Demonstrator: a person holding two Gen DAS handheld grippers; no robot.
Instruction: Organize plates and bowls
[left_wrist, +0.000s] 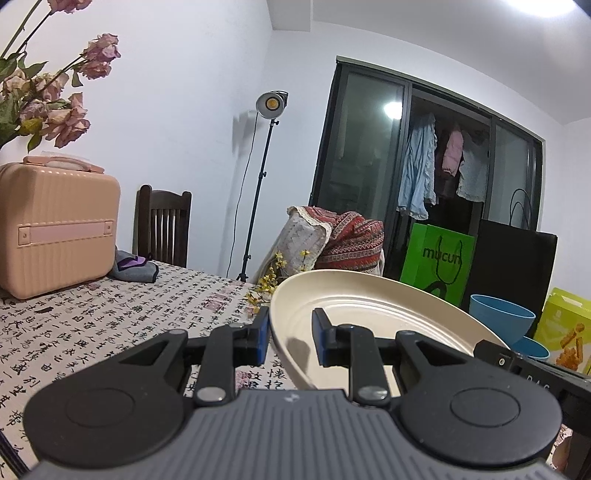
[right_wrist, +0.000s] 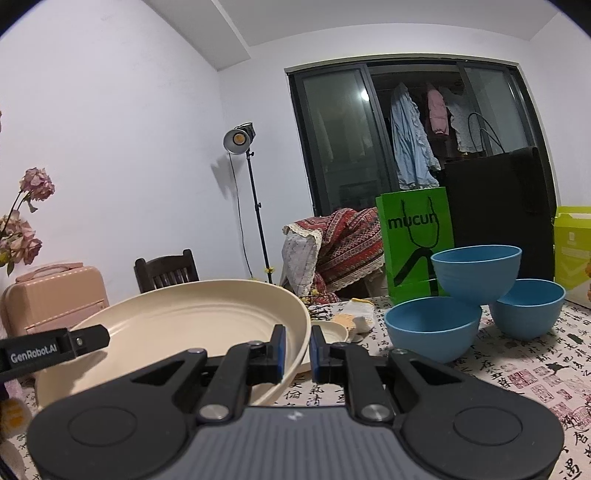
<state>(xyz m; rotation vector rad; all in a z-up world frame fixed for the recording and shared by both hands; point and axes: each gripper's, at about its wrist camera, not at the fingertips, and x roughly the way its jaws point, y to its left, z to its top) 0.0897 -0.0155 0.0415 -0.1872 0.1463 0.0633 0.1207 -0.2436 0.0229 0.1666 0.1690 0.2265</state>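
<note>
Above the calligraphy-print tablecloth (right_wrist: 517, 373) a cream plate (right_wrist: 177, 325) hangs tilted between two grippers: the left gripper (left_wrist: 290, 332) is clamped on its left rim and the right gripper (right_wrist: 297, 341) is pinched tight on its right rim. Just beyond the plate's right edge lie a smaller cream dish (right_wrist: 332, 330) and a crumpled wrapper (right_wrist: 360, 314), then three blue bowls (right_wrist: 476, 273), one perched on the other two. Behind these stand a green bag (right_wrist: 413, 240) and a black bag (right_wrist: 495, 199), while a pink case (left_wrist: 55, 229), dried roses (left_wrist: 48, 96) and a grey cloth (left_wrist: 135, 267) occupy the table's far left, near a dark chair (left_wrist: 162, 225)
</note>
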